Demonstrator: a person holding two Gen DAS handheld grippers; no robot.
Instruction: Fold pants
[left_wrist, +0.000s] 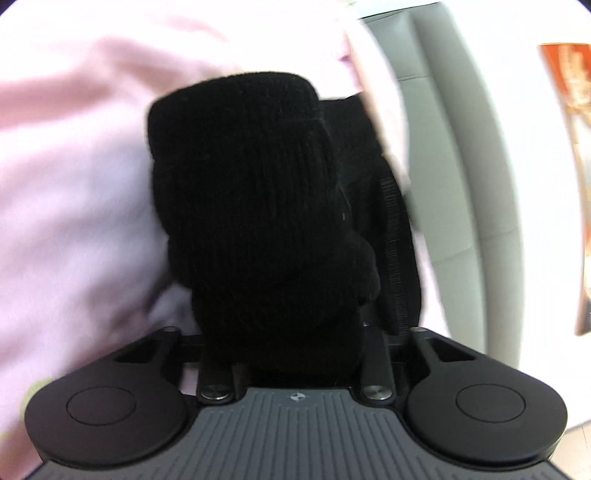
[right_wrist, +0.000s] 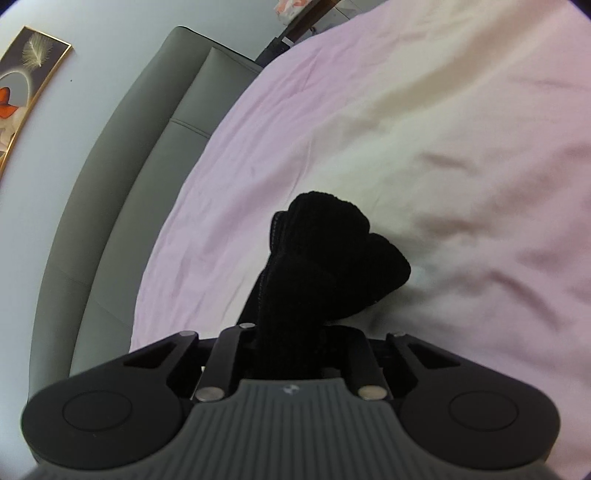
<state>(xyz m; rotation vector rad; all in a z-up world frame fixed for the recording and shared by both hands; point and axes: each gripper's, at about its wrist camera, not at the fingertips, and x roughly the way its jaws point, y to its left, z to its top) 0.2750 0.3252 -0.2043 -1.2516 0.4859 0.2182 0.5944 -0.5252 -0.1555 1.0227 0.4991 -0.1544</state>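
Right in front of each lens sits the grey ribbed body of the tool, and black knitted fabric rises straight out of it. On the left gripper (left_wrist: 291, 332) the pants (left_wrist: 251, 192) fill the middle of the view as a thick, ribbed bundle standing up between the fingers, so the fingertips are buried and cannot be picked out; only a strip of ribbed finger (left_wrist: 400, 258) shows along the bundle's right side. Its jaws are drawn together, clamped on that fabric. On the right gripper (right_wrist: 295, 339) the pants (right_wrist: 332, 266) bunch into a rounded clump just past the linkage, again hiding the fingertips; those jaws too are closed on the cloth. Beyond lies the pale pink bedsheet (right_wrist: 406, 129), blurred in the left wrist view, then a grey padded headboard (right_wrist: 122, 177) and a framed picture (right_wrist: 22, 92) cut off at the edge.
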